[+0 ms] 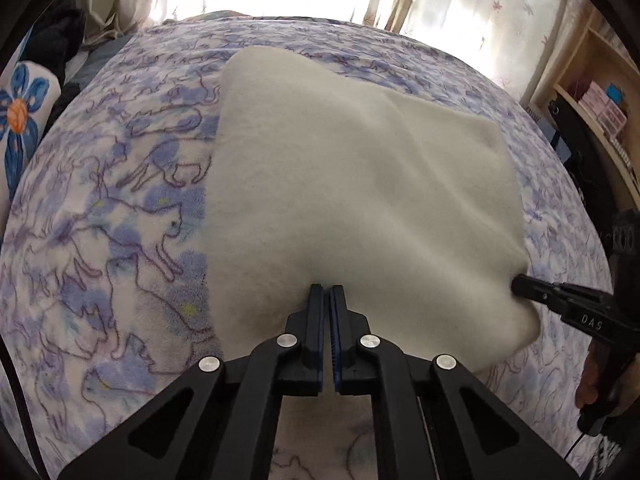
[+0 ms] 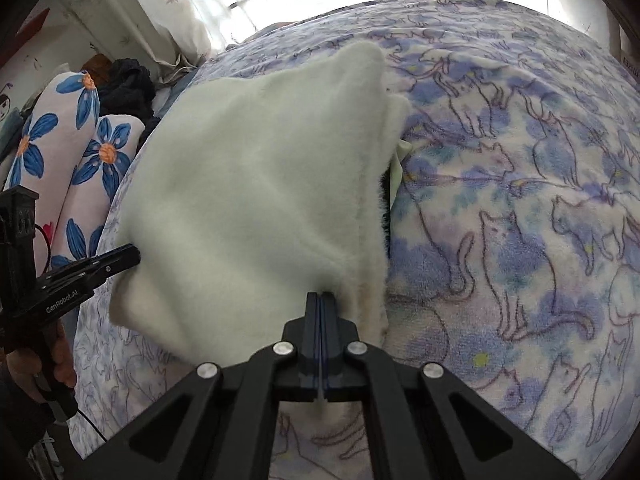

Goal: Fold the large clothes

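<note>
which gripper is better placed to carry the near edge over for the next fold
Neither alone, probably both. The left gripper and right gripper are each shut on the near edge of the white fleece, lying on the bedspread, so lifting together looks best.

Left hand-held gripper (image 1: 325,289): fingertips buried in cream garment (image 1: 360,184), pinched edge hidden between them. Right hand-held gripper (image 2: 321,295): same, tips sunk in fleece. Garment's near hem lost behind gripper bodies at bottom of both frames. Small pale green thing (image 2: 401,164) under garment's right edge, mid-frame: mostly covered, unidentifiable. Shelf (image 1: 600,92) at right edge cut off, contents too small to read. Dark heap (image 2: 128,84) upper left: blurred.
</note>
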`<state>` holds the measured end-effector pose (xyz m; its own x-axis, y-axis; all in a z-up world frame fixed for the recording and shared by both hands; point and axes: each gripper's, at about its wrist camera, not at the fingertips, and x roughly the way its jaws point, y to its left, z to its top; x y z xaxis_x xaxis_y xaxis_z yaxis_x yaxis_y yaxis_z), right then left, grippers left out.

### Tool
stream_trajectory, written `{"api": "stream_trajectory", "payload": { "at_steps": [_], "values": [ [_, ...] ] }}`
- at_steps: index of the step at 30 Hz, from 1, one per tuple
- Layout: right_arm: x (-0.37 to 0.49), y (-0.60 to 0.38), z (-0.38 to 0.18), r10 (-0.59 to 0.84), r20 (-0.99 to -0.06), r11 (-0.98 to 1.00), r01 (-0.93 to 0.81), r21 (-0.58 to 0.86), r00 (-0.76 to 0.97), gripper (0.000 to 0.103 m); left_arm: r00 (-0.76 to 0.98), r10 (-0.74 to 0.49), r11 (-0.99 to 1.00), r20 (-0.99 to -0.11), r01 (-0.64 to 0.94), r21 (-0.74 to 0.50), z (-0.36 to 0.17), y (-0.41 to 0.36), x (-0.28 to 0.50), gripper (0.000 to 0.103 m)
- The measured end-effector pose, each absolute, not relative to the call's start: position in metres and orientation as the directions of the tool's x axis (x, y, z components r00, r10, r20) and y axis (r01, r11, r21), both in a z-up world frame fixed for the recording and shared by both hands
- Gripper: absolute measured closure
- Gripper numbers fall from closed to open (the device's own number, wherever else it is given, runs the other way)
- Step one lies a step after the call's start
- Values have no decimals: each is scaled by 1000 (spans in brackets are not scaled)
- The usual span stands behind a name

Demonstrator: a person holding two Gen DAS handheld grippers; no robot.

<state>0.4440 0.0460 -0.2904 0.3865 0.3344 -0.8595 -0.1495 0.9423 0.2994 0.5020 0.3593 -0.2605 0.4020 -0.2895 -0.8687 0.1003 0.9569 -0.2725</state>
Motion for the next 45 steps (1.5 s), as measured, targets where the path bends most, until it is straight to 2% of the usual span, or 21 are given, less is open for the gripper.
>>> {"api": "stream_trajectory", "payload": {
  "at_steps": [7, 13, 15, 17, 18, 26, 33, 36, 42, 45],
  "values": [
    [437, 48, -274, 322, -876, 947, -139, 291, 359, 103, 393, -274, 956, -878, 15, -291, -254, 362, 497, 100],
    [404, 37, -232, 303, -882, 952, -141, 270, 360, 103, 390, -275, 946, -879, -53, -320, -224, 359, 464, 92],
    [392, 32, -218, 303, -884, 953, -137, 272, 357, 103, 396, -281, 938, -874, -78, -337, -208, 355, 445, 83],
    [375, 26, -203, 311, -885, 950, -137, 280, 347, 102, 396, -278, 935, -875, -97, -341, -192, 349, 426, 59],
    [366, 22, -195, 316, -885, 949, -136, 285, 342, 100, 402, -278, 933, -872, -104, -345, -184, 345, 416, 56],
    [286, -17, -129, 340, -880, 938, -185, 292, 332, 100, 421, -301, 921, -856, -104, -375, -103, 289, 329, 52],
    [214, -65, -83, 373, -872, 924, -212, 318, 319, 100, 427, -309, 925, -850, -72, -372, -40, 221, 250, 43],
    [184, -85, -73, 374, -874, 923, -216, 318, 309, 100, 428, -310, 929, -849, -55, -367, -22, 193, 221, 41],
    [134, -123, -73, 363, -888, 928, -195, 317, 282, 100, 419, -303, 937, -856, -34, -349, -2, 145, 165, 30],
    [114, -137, -76, 346, -899, 934, -195, 300, 269, 100, 395, -299, 941, -869, -30, -337, -1, 126, 142, 29]
  ]
}}
